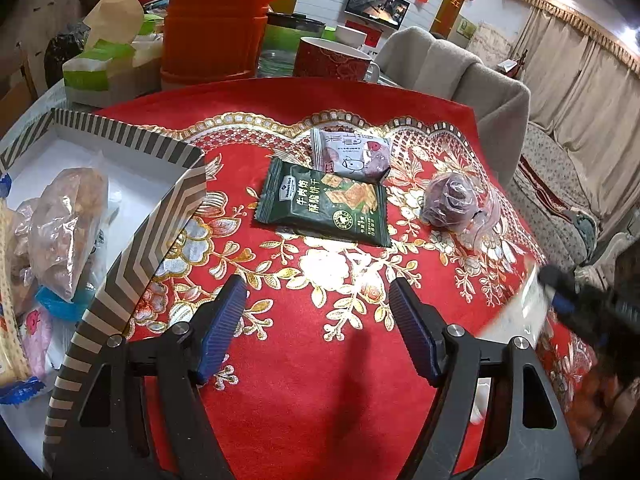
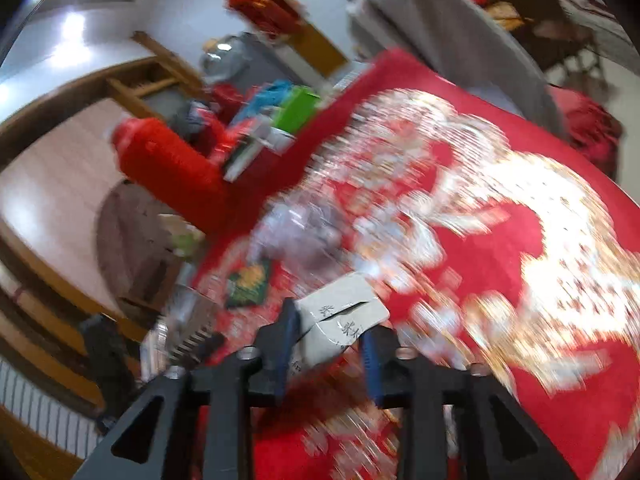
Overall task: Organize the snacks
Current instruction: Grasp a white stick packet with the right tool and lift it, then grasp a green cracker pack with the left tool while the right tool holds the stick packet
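Note:
In the left wrist view a green cracker packet (image 1: 324,206), a white and purple snack packet (image 1: 352,155) and a purple bun in clear wrap (image 1: 452,200) lie on the red embroidered cloth (image 1: 320,400). A striped box (image 1: 160,216) at the left holds several wrapped snacks (image 1: 64,224). My left gripper (image 1: 318,300) is open and empty above the cloth, short of the green packet. My right gripper (image 2: 330,334) is shut on a white snack packet (image 2: 340,320) above the cloth; its view is blurred. It also shows blurred at the right edge (image 1: 576,300).
A stack of red buckets (image 1: 216,20), tissue boxes (image 1: 104,68) and a red and white bowl (image 1: 332,58) stand at the back of the table. A grey-draped chair (image 1: 460,76) is behind the far edge.

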Demonstrator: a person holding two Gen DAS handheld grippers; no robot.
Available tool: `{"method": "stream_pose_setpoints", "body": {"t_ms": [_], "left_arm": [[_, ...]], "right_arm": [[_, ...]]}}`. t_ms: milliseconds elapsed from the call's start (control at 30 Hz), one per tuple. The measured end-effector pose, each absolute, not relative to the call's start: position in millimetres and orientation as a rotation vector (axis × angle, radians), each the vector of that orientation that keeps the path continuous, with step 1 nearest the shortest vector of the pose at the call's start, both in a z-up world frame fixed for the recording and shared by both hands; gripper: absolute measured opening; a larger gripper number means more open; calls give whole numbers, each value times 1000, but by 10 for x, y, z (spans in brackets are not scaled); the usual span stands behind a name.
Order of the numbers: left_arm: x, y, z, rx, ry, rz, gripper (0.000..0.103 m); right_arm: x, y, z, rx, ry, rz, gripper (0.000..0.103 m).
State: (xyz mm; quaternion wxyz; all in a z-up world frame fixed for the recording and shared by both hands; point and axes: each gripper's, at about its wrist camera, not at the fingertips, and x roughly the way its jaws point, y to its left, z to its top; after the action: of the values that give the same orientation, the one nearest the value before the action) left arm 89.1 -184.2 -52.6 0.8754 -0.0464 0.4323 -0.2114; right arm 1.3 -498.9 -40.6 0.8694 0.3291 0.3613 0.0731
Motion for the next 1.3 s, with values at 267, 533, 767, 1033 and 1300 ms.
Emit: {"method": "stream_pose_setpoints", "body": {"t_ms": [267,533,767,1033,1300], "left_arm": [[889,-1852,-525,-99,902,-446,76],[892,-1826,-529,-112,901,-454,76],[898,-1777,-519,-132,903,-477,76],[1203,-2063,-456,66,943,-543,76],[1607,-2442,-477,134,965,-425,76]], "right_arm": [[-529,-5083,-229,626,704,-30,56],[-213,-4424,-331,540,874,-70,72],[245,-3862,-371,76,918,-187,56],[152,-4276,-348,259,849,-56,25],[130,-4341,-364,323,838,-11,24]]}}
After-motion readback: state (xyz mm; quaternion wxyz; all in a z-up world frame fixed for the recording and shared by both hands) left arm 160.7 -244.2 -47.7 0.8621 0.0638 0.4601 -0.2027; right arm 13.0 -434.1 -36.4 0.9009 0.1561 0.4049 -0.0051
